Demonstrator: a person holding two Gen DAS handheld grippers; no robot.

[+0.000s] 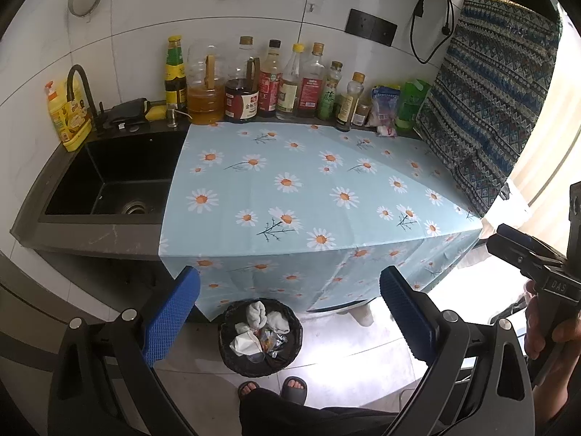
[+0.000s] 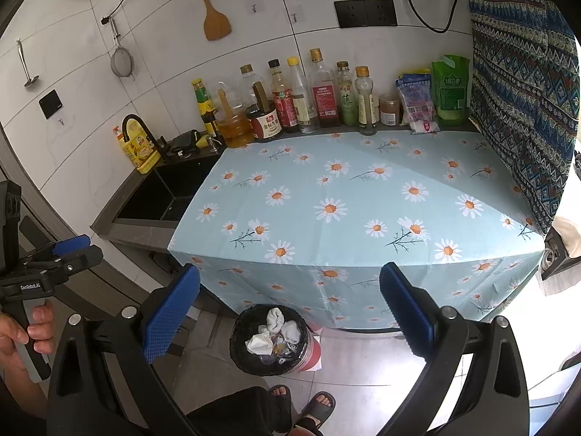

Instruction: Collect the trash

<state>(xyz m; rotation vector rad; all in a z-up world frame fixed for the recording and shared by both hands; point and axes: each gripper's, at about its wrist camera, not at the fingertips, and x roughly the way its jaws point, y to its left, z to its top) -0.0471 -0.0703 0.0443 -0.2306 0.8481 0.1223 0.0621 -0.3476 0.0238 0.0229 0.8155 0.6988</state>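
Note:
A black-lined trash bin (image 1: 260, 338) stands on the floor in front of the counter, holding crumpled white tissue, grey socks and wrappers; it also shows in the right wrist view (image 2: 270, 341). My left gripper (image 1: 290, 312) is open and empty, held high above the bin. My right gripper (image 2: 290, 312) is open and empty too, above and in front of the bin. Each gripper shows from the side in the other's view: the right one (image 1: 526, 254), the left one (image 2: 69, 254). The daisy tablecloth (image 1: 308, 189) covers the counter.
Bottles of sauce and oil (image 1: 254, 83) and bags (image 1: 410, 103) line the back wall. A black sink (image 1: 109, 181) with a faucet and a yellow soap bottle (image 1: 67, 116) is at the left. A patterned cloth (image 1: 486, 109) hangs at the right. The person's sandalled feet (image 1: 272, 388) stand by the bin.

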